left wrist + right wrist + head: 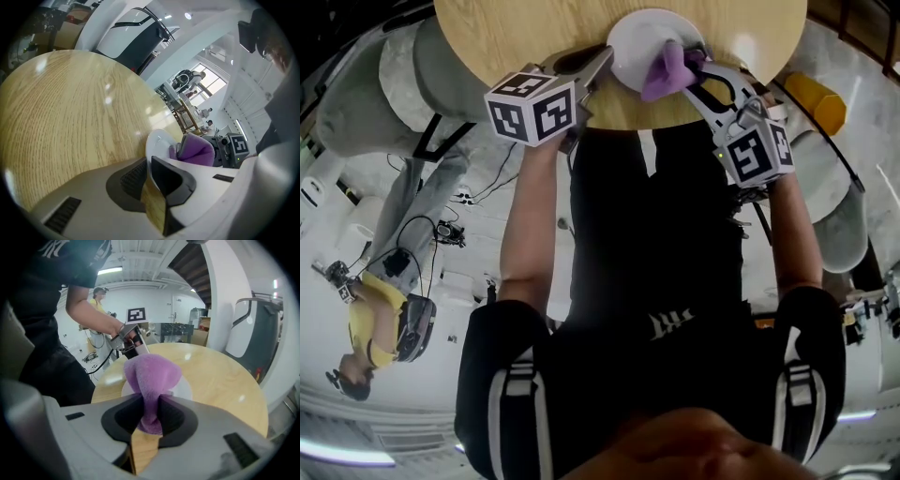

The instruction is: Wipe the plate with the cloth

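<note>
We are steadying the plate (639,36), at the top centre of the head view on the table (506,37), with the left gripper (602,66) clamped on its rim, while the right gripper (692,67) is pinching the cloth (666,73) over its lower right part. We are judging it best to press lightly and sweep the whole face without tipping it. We are finding no readable writing; the cubes (534,108) are showing only square markers.
</note>
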A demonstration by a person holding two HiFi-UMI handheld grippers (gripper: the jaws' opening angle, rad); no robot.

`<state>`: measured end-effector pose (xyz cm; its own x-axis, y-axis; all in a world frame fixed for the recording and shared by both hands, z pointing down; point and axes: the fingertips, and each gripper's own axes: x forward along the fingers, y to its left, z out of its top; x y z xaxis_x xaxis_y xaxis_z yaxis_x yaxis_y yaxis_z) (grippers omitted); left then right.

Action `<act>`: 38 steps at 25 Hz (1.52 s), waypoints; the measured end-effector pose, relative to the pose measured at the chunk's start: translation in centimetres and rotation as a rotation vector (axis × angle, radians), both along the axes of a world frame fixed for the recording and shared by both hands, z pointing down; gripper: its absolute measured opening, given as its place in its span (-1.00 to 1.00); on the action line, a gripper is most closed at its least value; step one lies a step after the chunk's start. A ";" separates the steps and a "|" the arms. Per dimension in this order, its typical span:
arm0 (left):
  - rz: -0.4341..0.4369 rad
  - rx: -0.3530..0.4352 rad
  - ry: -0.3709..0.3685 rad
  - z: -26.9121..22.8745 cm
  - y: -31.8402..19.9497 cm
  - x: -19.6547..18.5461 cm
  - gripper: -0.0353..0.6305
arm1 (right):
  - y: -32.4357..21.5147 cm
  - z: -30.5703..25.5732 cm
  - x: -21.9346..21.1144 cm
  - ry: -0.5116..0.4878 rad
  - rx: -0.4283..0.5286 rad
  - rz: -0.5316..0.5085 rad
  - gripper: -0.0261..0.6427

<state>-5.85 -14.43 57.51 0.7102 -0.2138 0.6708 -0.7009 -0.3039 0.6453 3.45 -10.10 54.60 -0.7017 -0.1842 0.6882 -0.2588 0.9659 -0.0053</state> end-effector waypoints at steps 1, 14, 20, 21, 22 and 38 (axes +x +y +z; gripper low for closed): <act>0.000 0.000 0.000 0.0 0.0 0.0 -0.77 | -0.1 -0.1 0.7 0.009 0.004 0.013 -0.67; -0.008 0.008 -0.004 -0.1 -0.3 0.0 -0.77 | 1.9 -3.2 -2.2 -0.082 -0.049 0.040 -0.67; -0.009 0.009 -0.009 0.0 -0.1 0.2 -0.77 | 2.6 -1.3 -8.4 -0.149 -0.079 -0.080 -0.67; -0.010 0.009 -0.009 0.0 -0.2 0.2 -0.77 | 2.5 -1.0 -8.6 -0.150 -0.090 -0.081 -0.67; -0.010 0.009 -0.008 0.1 -0.2 0.1 -0.77 | 2.4 -0.9 -8.5 -0.150 -0.096 -0.081 -0.67; -0.002 0.013 -0.014 0.0 -0.3 0.4 -0.77 | 0.0 -0.2 3.3 0.010 -0.031 0.038 -0.67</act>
